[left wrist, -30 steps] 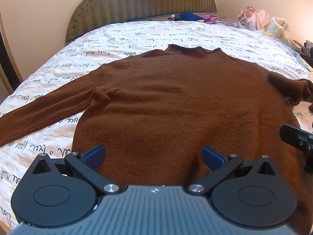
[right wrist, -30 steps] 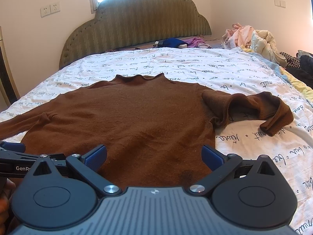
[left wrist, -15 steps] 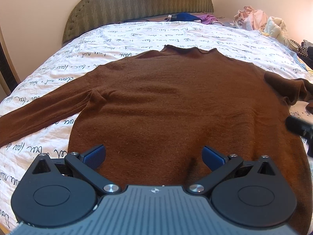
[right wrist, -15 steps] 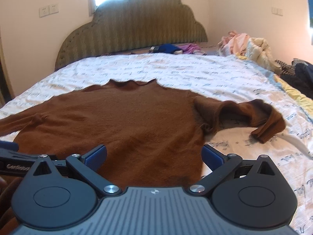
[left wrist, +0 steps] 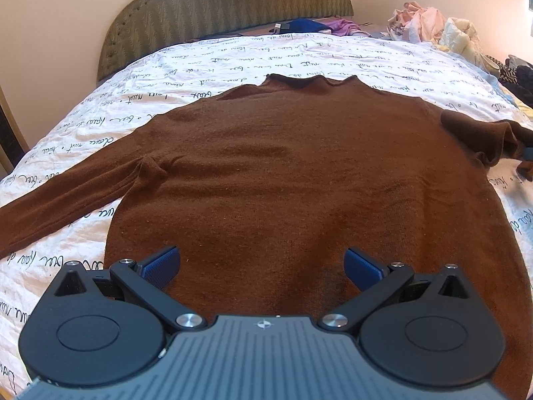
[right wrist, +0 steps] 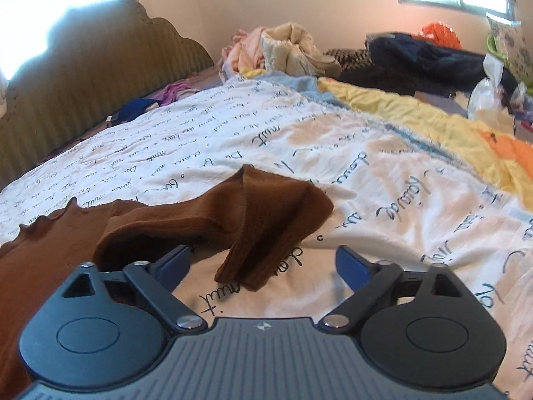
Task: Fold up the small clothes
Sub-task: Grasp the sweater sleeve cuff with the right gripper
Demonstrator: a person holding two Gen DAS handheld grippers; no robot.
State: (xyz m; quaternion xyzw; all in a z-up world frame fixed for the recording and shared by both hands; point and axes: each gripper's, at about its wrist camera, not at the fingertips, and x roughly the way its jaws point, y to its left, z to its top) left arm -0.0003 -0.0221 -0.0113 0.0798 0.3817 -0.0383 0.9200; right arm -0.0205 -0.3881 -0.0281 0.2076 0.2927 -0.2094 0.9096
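While its body lies flat and front-up across the bed, the brown sweater (left wrist: 293, 180) has its ruffled collar toward the headboard (left wrist: 220, 10), one sleeve stretched straight out to the left and the other sleeve (right wrist: 246, 220) bunched and doubled over itself at the right. That folded sleeve rests on the white bedsheet (left wrist: 233, 56) printed with dark cursive script. The left tool (left wrist: 263, 266) hovers over the sweater's lower hem with its blue-padded fingers spread wide, pinching nothing. The right tool (right wrist: 263, 263) is likewise spread wide, holding nothing, and points at the crumpled sleeve, whose cuff end hangs between its two fingers; whether they touch the cloth cannot be told. Beyond the sheet's right edge lie a yellow blanket (right wrist: 416, 113), a heap of pale clothes (right wrist: 279, 50) and dark garments (right wrist: 433, 60).
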